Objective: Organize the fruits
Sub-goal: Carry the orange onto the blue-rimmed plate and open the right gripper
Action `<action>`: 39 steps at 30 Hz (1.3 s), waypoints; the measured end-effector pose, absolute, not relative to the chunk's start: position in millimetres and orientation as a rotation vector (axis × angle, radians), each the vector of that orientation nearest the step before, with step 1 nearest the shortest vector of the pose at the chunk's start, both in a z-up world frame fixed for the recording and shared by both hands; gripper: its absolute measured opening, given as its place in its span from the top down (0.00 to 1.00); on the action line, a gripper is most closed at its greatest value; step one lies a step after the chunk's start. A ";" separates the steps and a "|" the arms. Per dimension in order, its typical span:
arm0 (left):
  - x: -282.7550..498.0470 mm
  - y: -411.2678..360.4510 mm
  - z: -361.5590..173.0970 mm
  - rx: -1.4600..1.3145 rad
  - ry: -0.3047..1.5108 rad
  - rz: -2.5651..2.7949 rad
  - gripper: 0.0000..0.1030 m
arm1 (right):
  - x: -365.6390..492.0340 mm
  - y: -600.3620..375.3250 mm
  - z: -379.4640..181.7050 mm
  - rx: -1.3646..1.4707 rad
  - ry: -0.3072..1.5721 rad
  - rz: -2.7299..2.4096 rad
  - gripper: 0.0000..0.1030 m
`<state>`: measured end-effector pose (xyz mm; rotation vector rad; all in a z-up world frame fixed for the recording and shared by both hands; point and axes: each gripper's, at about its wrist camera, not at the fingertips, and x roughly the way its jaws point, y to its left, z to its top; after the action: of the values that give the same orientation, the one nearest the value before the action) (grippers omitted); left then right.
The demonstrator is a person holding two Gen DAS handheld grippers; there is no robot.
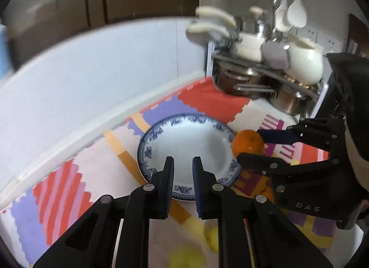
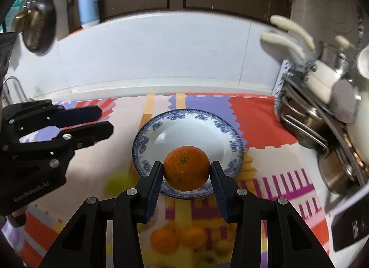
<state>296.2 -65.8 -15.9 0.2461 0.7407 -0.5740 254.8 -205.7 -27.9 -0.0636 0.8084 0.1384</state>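
Observation:
A blue-and-white plate (image 2: 147, 143) lies empty on the patterned mat; it also shows in the left wrist view (image 1: 184, 138). My right gripper (image 2: 186, 171) is shut on an orange (image 2: 186, 171) and holds it above the plate's near rim. In the left wrist view the orange (image 1: 246, 144) sits between the right gripper's fingers (image 1: 276, 136) at the plate's right edge. My left gripper (image 1: 183, 164) is empty with a narrow gap between its fingers, over the plate's near side; the right wrist view shows it (image 2: 103, 120) left of the plate. Blurred yellow-green fruit (image 1: 186, 257) lies near me.
A rack of steel pots and cream pans (image 1: 265, 65) stands at the right, also in the right wrist view (image 2: 322, 111). A white backsplash wall (image 2: 150, 55) runs behind the mat. A blue pump bottle (image 2: 88, 5) stands on the ledge. More fruit (image 2: 166, 240) lies below my right gripper.

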 end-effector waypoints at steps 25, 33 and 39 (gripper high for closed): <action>350.3 -38.0 -42.4 0.062 0.668 -0.337 0.71 | 302.9 -184.2 -64.8 -0.003 0.888 0.103 0.58; 369.7 -69.2 -45.4 0.110 0.699 -0.372 0.63 | 317.4 -214.1 -68.6 0.030 0.888 0.067 0.58; 372.5 -75.7 -52.5 0.117 0.719 -0.388 0.60 | 323.0 -221.8 -71.0 0.040 0.886 0.056 0.52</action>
<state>372.5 -75.7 -52.5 0.1168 0.7187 -0.3876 323.0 -221.8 -71.0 0.0398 0.8859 0.0557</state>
